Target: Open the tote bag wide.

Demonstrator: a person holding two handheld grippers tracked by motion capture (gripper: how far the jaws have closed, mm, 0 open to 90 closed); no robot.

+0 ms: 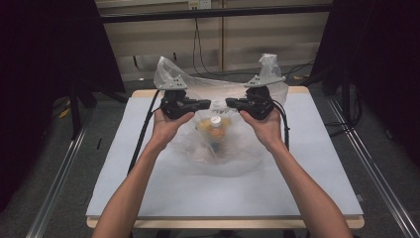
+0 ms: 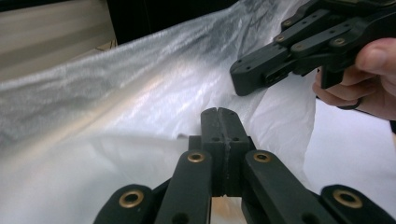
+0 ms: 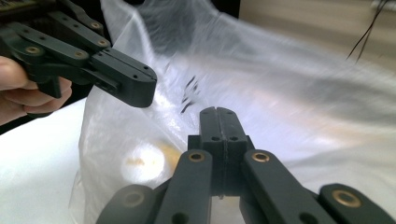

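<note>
A clear plastic bag lies on the white table, its two handles sticking up at the back. Inside it stands a bottle with a white cap and yellowish contents, which shows as a blur through the film. My left gripper and right gripper point at each other above the bag's mouth, tips a short gap apart. Each has its jaws shut, apparently pinching the bag's thin film, which stretches taut behind them. The right gripper appears at the upper right from the left one. The right gripper view shows its own tips and the left gripper.
The table's wooden edge runs along the front. Dark stands rise at the left and right of the table. Cables hang behind it. White tabletop surrounds the bag on all sides.
</note>
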